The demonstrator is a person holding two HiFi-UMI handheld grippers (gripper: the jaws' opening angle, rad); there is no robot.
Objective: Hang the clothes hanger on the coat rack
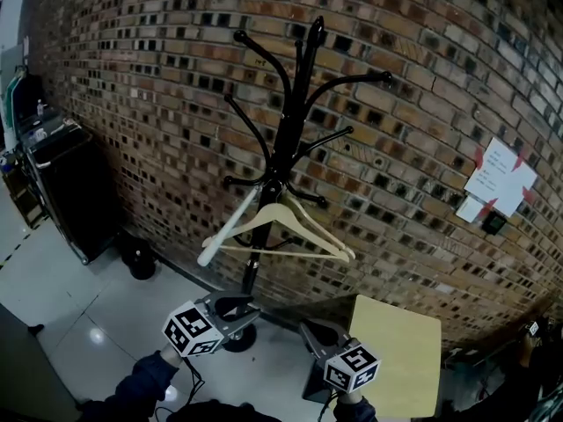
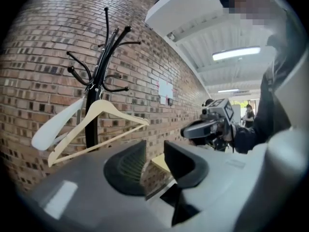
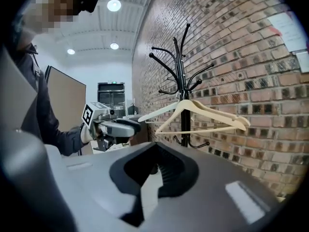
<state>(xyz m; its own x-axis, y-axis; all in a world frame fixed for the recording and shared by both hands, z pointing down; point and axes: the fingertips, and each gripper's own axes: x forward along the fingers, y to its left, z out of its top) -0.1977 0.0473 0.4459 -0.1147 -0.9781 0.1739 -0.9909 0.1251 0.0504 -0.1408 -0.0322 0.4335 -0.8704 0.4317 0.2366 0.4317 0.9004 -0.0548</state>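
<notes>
Hanging from a low hook of the coat rack (image 1: 283,148): wooden clothes hanger (image 1: 280,207), beside a white hanger (image 1: 227,229). Below the rack, left gripper (image 1: 232,306) partly spread, empty; right gripper (image 1: 310,331) closed tight, empty.

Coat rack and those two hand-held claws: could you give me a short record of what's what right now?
Coat rack: black, upright, in front of the brick wall
Wooden hanger: hanging at the rack's lower hooks, roughly level
White hanger: beside it on the rack, steeply tilted
Left gripper: low, apart from the rack, jaws apart, nothing between them
Right gripper: low, apart from the rack, jaws shut, holding nothing
Task state: hangers already on the rack, neither one held
</notes>
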